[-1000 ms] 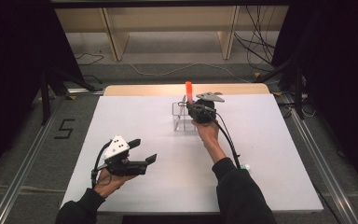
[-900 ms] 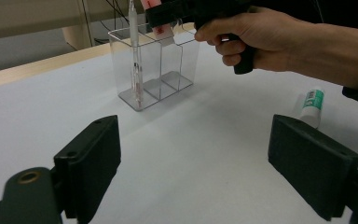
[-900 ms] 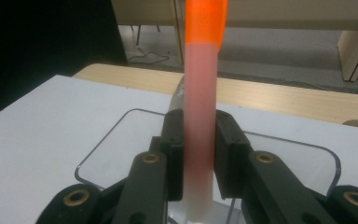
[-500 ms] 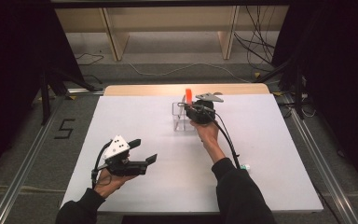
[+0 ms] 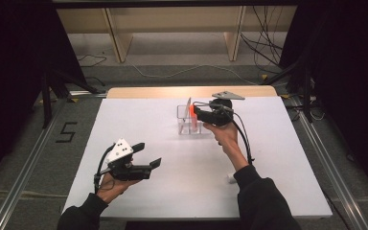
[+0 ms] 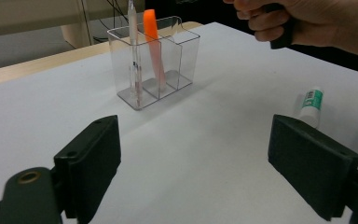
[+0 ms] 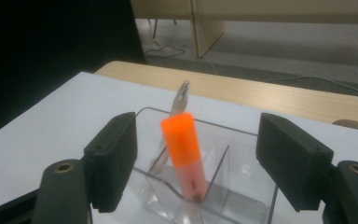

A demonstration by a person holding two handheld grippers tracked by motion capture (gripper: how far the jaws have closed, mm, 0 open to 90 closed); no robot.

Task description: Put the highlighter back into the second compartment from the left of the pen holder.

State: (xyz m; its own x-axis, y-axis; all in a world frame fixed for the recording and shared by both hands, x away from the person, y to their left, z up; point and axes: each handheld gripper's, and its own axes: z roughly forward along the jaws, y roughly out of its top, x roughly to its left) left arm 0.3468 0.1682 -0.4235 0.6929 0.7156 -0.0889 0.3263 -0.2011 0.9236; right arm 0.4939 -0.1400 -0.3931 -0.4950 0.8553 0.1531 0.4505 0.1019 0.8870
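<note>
Right tongs [image 5: 195, 111]: I see them standing wide apart, having just been opening. The orange marker [image 7: 184, 148] stands between them in the right gripper view, but neither pad touches it, so I have hold of nothing.
Left tongs [image 5: 149, 164]: spread wide with nothing between them, held low over the near left part of the table [image 5: 287, 158], well apart from the holder.
Orange marker: upright with a slight lean in the middle compartment of the clear holder [image 6: 168, 60], its orange cap poking above the rim.
Pen [image 6: 133, 51]: a thin clear one, standing in the compartment next to the marker's, taller than the holder's wall.
Clear holder: three compartments in a row, set toward the far edge of the white table, just beside my right tongs.
Glue stick [image 6: 311, 105]: a small white tube with a green label, lying on its side on the table, near my right forearm and well apart from the holder.
</note>
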